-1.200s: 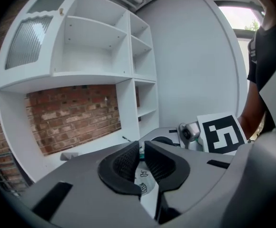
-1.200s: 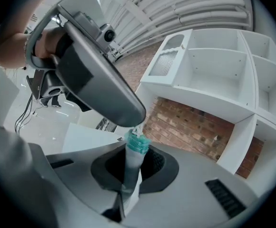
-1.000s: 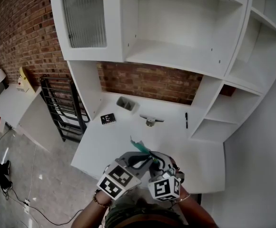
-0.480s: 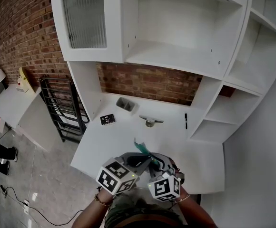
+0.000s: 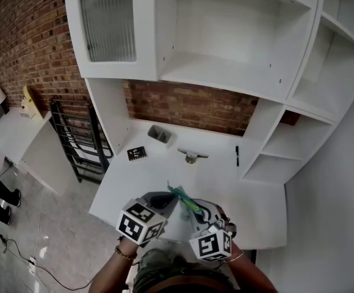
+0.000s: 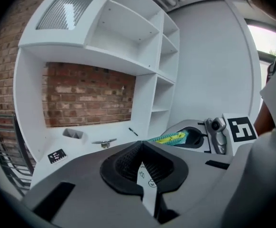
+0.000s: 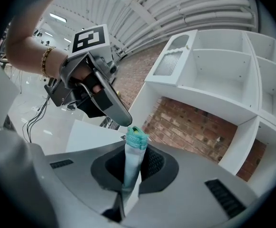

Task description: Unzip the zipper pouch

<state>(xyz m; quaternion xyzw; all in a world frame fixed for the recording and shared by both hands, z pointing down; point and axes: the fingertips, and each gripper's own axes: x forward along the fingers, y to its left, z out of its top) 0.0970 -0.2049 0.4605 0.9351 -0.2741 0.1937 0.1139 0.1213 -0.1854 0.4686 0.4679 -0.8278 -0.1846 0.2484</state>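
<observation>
The zipper pouch, white with a teal and yellow edge, hangs between my two grippers over the front of the white desk. In the left gripper view, my left gripper is shut on a white printed strip of the pouch; the teal end shows beyond, at the right gripper's jaws. In the right gripper view, my right gripper is shut on the pouch's upright end, teal at its top. The left gripper sits just beyond it. Most of the zipper is hidden.
Farther back on the desk lie a black pen, a metal clip, a small grey tray and a black marker card. White shelves rise behind. A black rack stands to the left.
My left gripper has shifted to the left, away from the right gripper, and the pouch's teal edge now stretches out longer between them. The right gripper has stayed put.
</observation>
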